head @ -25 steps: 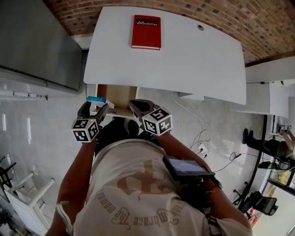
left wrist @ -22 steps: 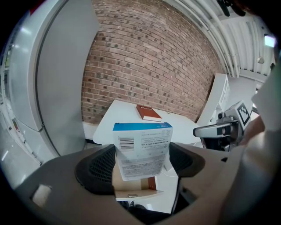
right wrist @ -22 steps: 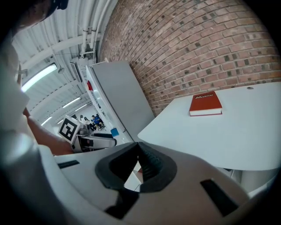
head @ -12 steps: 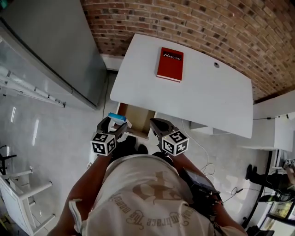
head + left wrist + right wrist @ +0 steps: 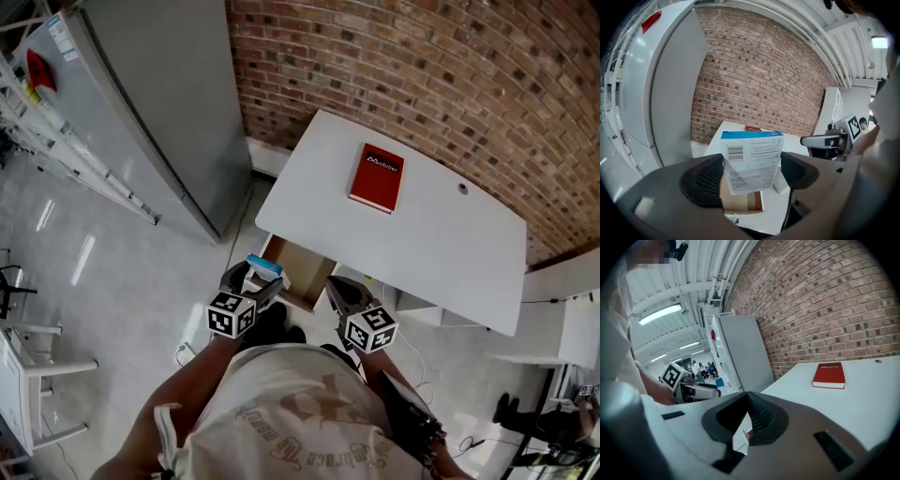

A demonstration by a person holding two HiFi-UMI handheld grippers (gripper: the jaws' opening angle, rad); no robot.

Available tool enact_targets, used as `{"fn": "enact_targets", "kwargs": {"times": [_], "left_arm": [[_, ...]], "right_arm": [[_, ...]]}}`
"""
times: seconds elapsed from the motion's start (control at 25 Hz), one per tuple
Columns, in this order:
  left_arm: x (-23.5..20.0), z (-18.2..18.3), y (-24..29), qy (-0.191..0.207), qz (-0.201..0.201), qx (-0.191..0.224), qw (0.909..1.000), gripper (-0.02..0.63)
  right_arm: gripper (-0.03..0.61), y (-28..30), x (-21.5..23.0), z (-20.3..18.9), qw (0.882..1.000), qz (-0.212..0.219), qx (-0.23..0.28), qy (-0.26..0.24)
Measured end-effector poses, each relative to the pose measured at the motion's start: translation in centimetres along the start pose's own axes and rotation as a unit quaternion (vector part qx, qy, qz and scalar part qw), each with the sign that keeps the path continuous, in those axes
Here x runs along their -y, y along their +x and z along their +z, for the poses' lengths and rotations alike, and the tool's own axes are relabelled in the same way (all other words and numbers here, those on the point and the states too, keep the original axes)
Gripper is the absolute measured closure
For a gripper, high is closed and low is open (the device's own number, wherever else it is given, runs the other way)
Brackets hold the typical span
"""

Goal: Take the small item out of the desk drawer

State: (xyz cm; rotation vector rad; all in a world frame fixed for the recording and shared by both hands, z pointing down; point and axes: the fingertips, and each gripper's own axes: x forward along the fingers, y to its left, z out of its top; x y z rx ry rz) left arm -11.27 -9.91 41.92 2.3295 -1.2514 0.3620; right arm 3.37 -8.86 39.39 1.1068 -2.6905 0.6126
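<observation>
One box (image 5: 752, 158) clamped in left claw (image 5: 749, 177) | right claw (image 5: 746, 414) closed | drawer (image 5: 298, 272) open

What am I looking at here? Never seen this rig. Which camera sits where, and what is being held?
There is no robot here. A person holds a handheld two-finger gripper in each hand, and the cubes with square markers are part of those grippers.

The head view comes from a camera on the person's head, looking steeply down. It shows the left gripper and the right gripper. The other two pictures each come from a camera riding on one gripper, looking along its fingers.

Below is a white desk against a brick wall. A red hardcover book lies on it, and an open drawer with a brown inside sits at its near edge.

The left gripper's fingers are shut on a small white cardboard box with a blue top, held up near the drawer. The right gripper's fingers are together and hold nothing.
</observation>
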Motion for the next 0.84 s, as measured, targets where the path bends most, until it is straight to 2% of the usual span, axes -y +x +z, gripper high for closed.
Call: {"fn": "enact_targets", "kwargs": {"times": [0.84], "left_arm": [[1.8, -0.6, -1.1, 0.024, -0.001, -0.016, 0.9996, 0.225]], "right_arm": [[0.574, -1.6, -0.1, -1.9, 1.000, -0.004, 0.010, 0.027]]}}
